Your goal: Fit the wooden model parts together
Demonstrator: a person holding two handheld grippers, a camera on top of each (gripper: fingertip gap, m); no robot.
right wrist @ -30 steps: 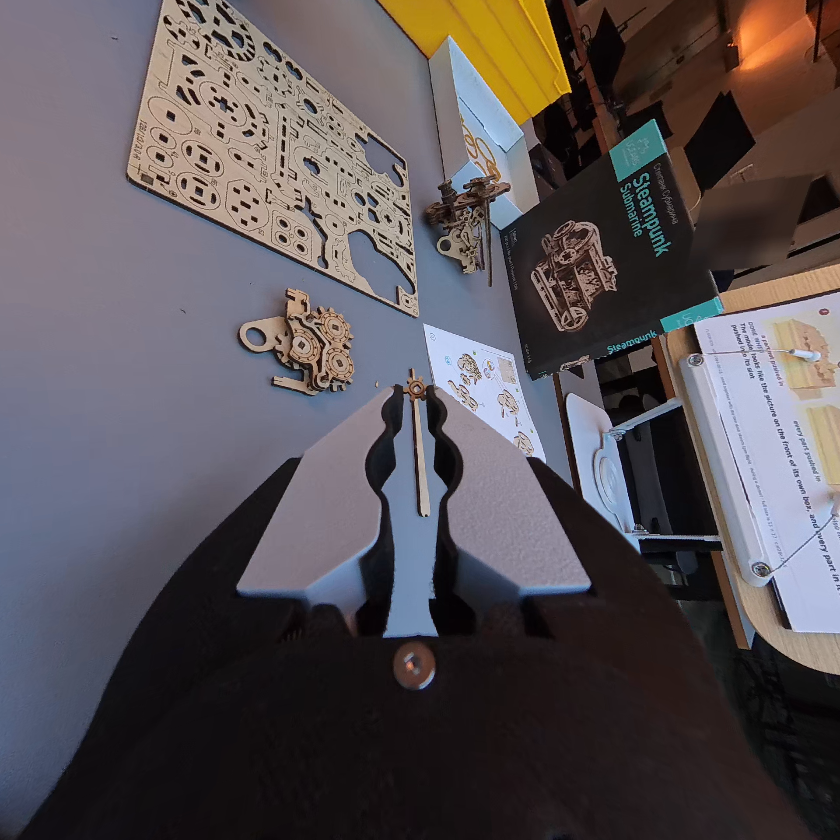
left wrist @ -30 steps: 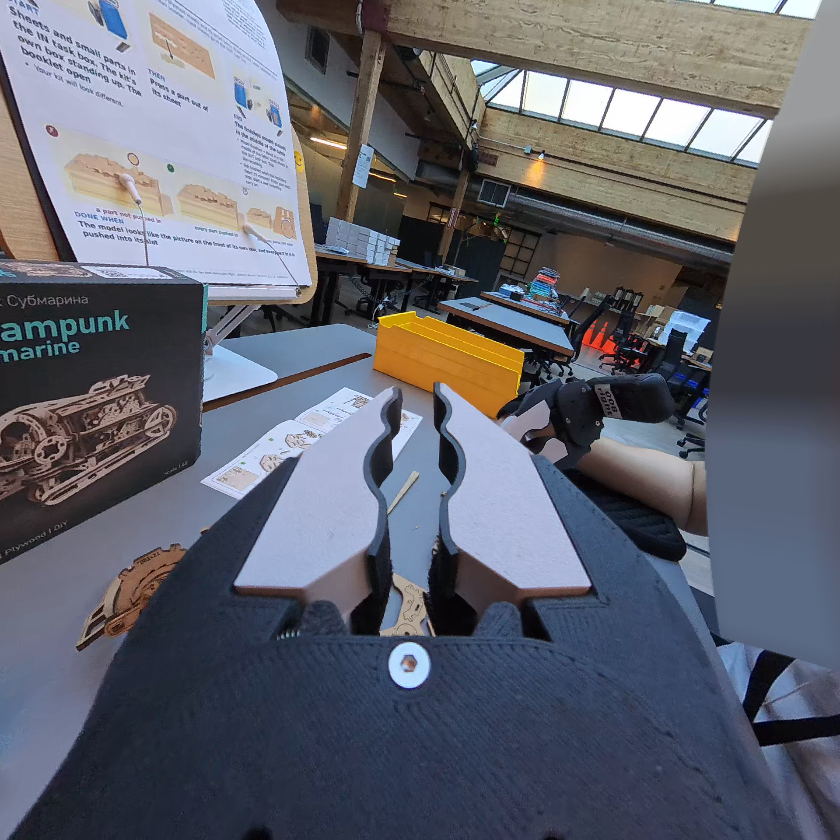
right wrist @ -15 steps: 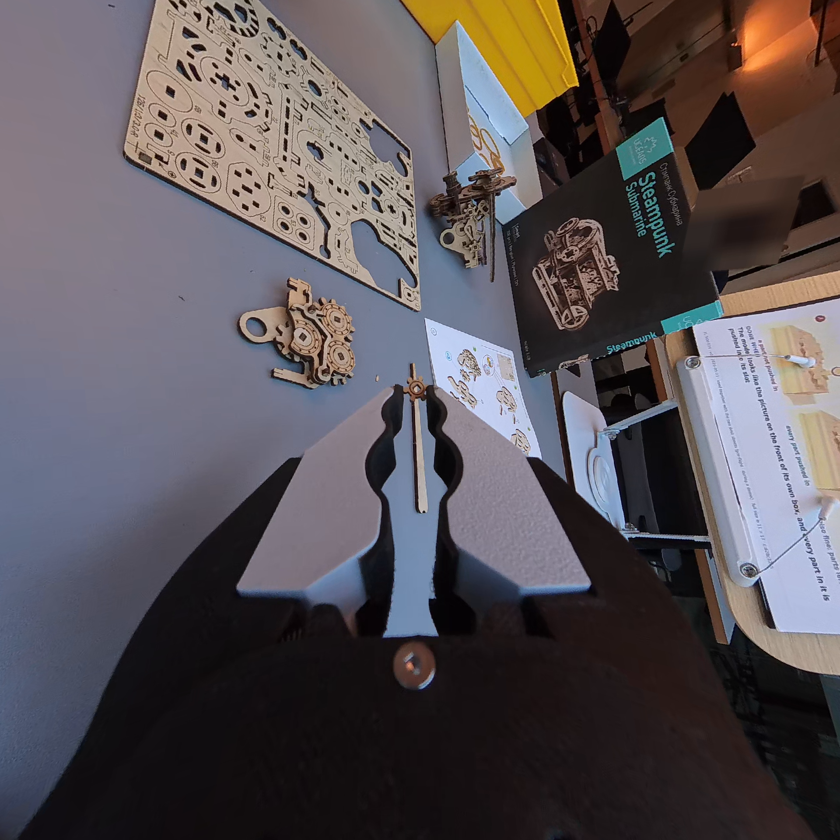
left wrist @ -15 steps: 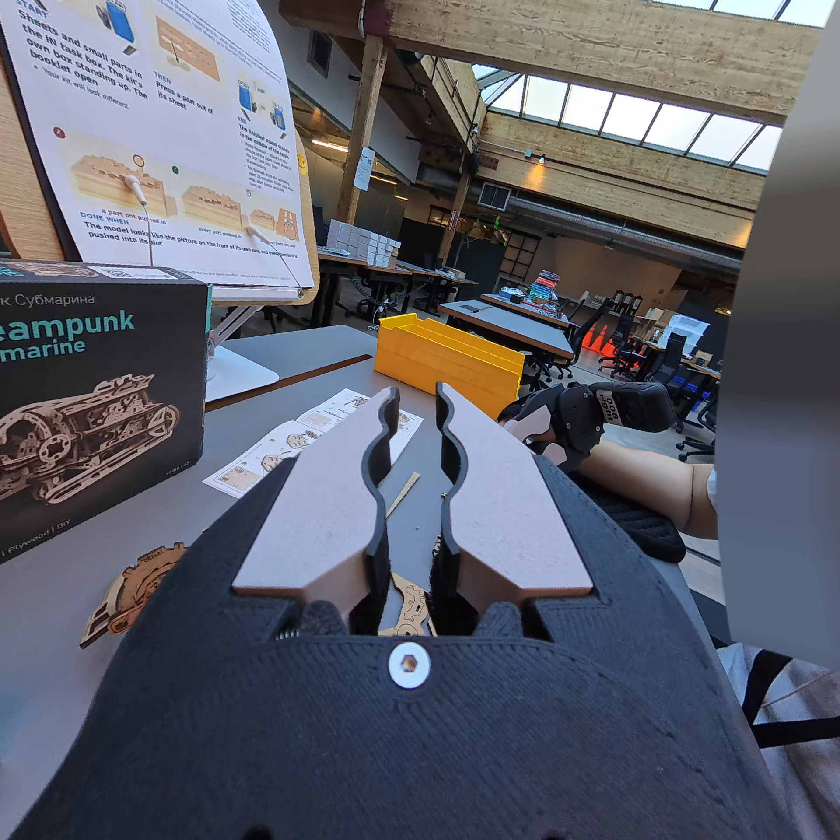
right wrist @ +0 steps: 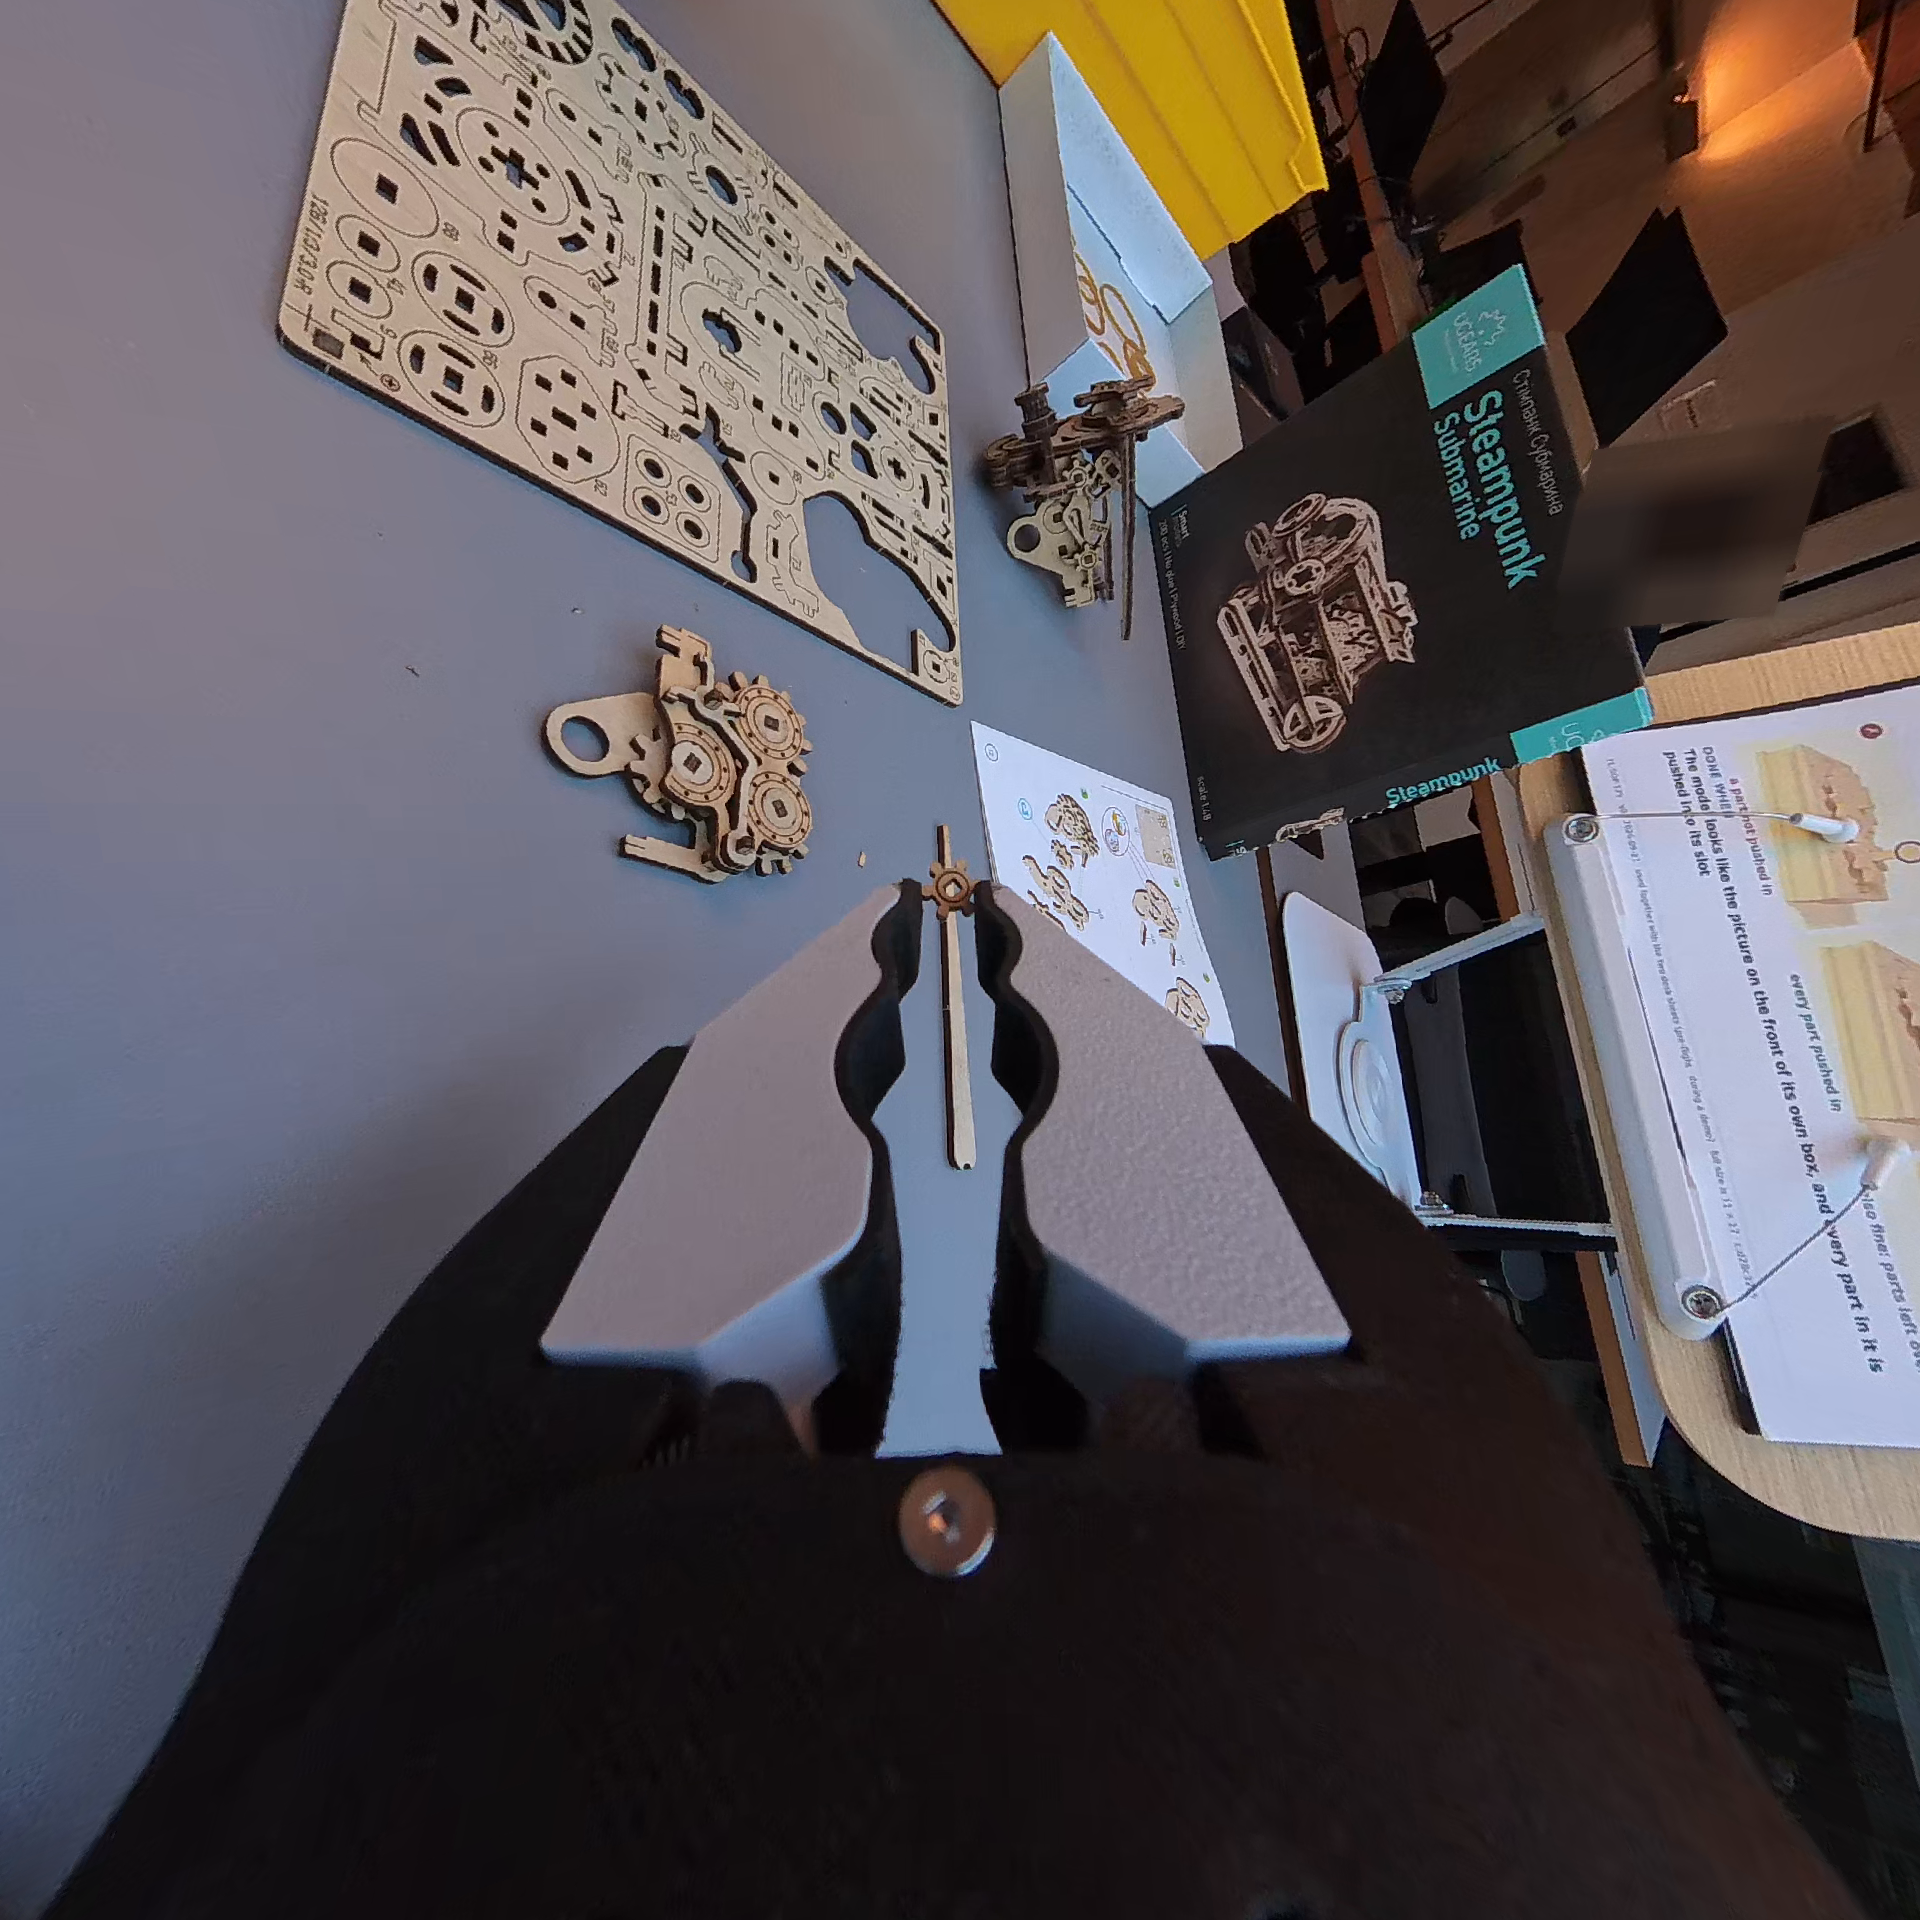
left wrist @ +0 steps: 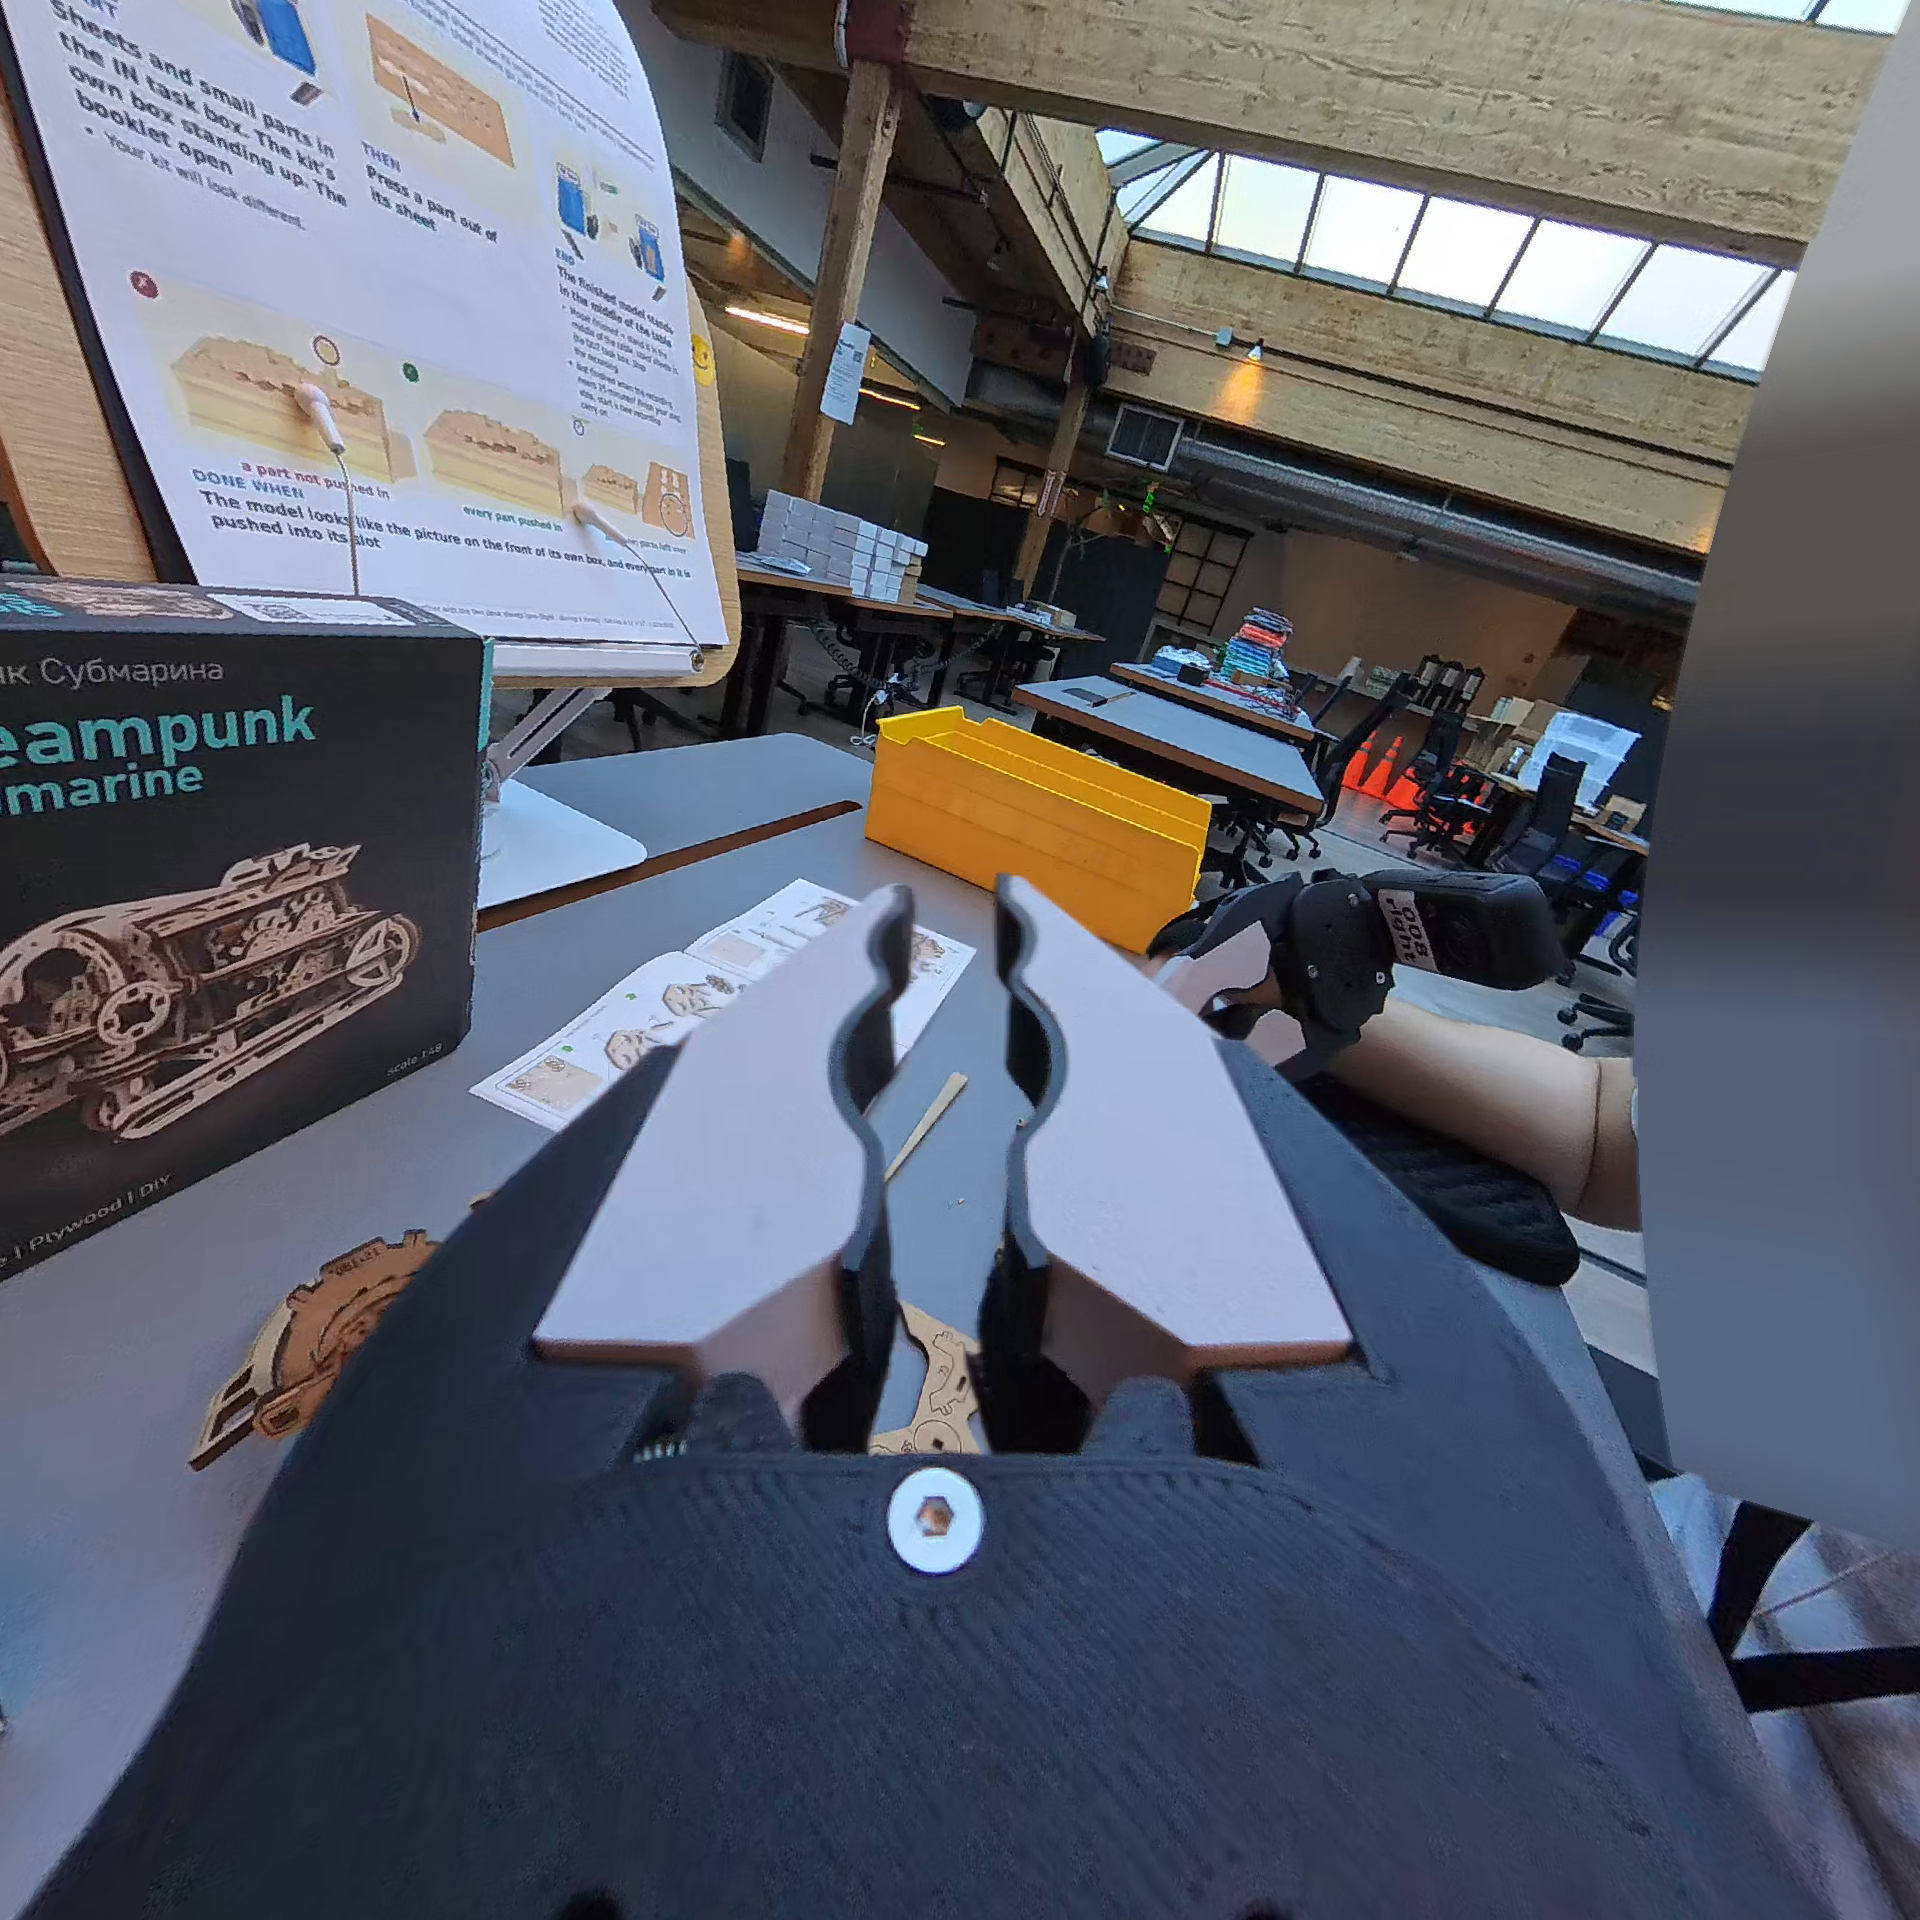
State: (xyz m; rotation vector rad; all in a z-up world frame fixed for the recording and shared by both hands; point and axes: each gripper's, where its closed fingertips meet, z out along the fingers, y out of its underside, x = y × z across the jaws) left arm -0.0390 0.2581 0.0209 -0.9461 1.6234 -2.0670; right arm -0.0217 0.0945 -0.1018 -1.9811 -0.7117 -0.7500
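My right gripper [right wrist: 948, 906] hovers over the grey table [right wrist: 208, 935], open by a narrow gap and empty. Seen between its fingers, a thin wooden stick [right wrist: 956, 1049] with a small gear [right wrist: 948, 889] on its far end lies on the table. A flat gear assembly [right wrist: 717, 769] lies just left of it. A plywood parts sheet [right wrist: 623, 343] lies beyond. A taller built sub-assembly [right wrist: 1081, 488] stands by the kit box [right wrist: 1382, 582]. My left gripper [left wrist: 954, 906] is also narrowly open and empty, above a wooden part [left wrist: 935, 1392] seen through its gap. The stick [left wrist: 925, 1122] lies ahead of it.
The black kit box [left wrist: 208, 883] stands at the left, with an instruction sheet on a stand [left wrist: 364, 312] behind it. An open booklet [left wrist: 727, 987] and a yellow bin [left wrist: 1039, 821] lie ahead. A white box [right wrist: 1101, 260] sits by the bin. The right gripper [left wrist: 1195, 971] and a forearm are at the right. Spacing between my two grippers at the tips: around 20 centimeters. From my left tips it is roughly 15 centimeters to the taller built sub-assembly [right wrist: 1081, 488]; from my right, 20 centimeters.
Both grippers have only drifted slightly. The stick stays on the table between the right gripper's fingers in view. Neither gap has changed.
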